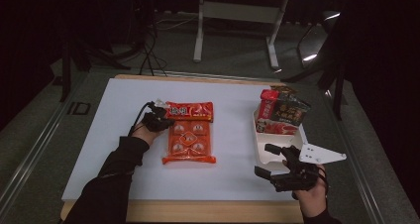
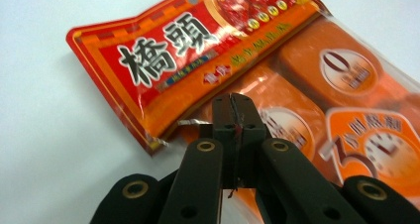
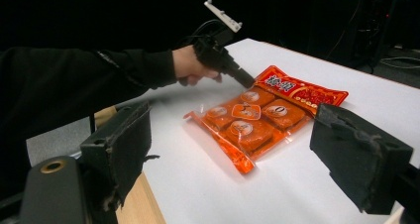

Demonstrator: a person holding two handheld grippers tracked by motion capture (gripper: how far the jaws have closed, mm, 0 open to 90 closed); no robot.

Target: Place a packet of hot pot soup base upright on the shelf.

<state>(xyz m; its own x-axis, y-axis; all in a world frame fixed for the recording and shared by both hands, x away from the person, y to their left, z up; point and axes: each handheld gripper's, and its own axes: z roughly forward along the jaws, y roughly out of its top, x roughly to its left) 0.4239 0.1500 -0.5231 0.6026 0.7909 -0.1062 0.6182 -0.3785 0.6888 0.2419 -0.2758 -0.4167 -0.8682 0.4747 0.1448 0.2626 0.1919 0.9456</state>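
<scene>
The right gripper is hovering wide open near the table's front edge beside a white tray of snack packets; farther left, the left gripper is pinching the orange packet's edge.

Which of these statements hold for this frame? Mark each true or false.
1. The left gripper is shut on the orange plastic snack bag. True.
2. The right gripper is shut. False: its jaws stand wide apart, holding nothing.
3. The white rectangular tray holds packets. True.
4. The orange bag lies inside the tray. False: it lies on the white table, left of the tray.
</scene>
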